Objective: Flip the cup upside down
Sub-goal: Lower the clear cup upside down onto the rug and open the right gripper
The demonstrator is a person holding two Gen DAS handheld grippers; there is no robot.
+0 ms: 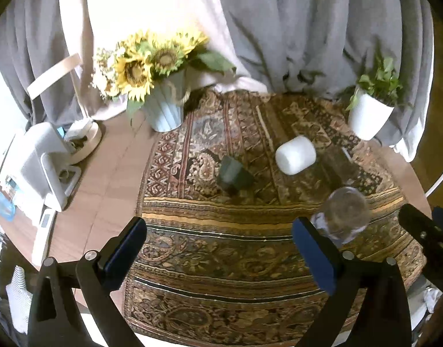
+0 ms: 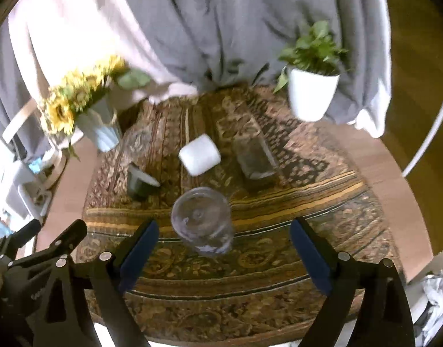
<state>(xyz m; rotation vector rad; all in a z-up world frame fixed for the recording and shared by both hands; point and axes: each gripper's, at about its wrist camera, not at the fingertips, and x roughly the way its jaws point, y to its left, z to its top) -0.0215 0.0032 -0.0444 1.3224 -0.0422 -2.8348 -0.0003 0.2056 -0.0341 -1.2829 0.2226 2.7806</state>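
A clear glass cup [image 2: 202, 219] stands on the patterned cloth [image 2: 250, 263], just ahead of my right gripper [image 2: 224, 254], which is open and empty, its blue pads on either side and short of it. The same glass [image 1: 344, 214] shows in the left wrist view beside my left gripper's right finger. My left gripper [image 1: 221, 256] is open and empty above the cloth [image 1: 221, 248]. A white cup [image 1: 295, 154] [image 2: 199, 154] stands bottom-up further back. A dark green cup [image 1: 234, 175] [image 2: 140, 182] lies tilted left of it. Another clear glass [image 2: 256, 156] stands at the right.
A sunflower vase [image 1: 163, 107] [image 2: 98, 127] stands at the back left, a white plant pot [image 1: 368, 115] [image 2: 311, 95] at the back right. Grey curtains hang behind. A white appliance [image 1: 45, 162] sits at the table's left edge. The round wooden table [image 1: 105, 179] ends near both grippers.
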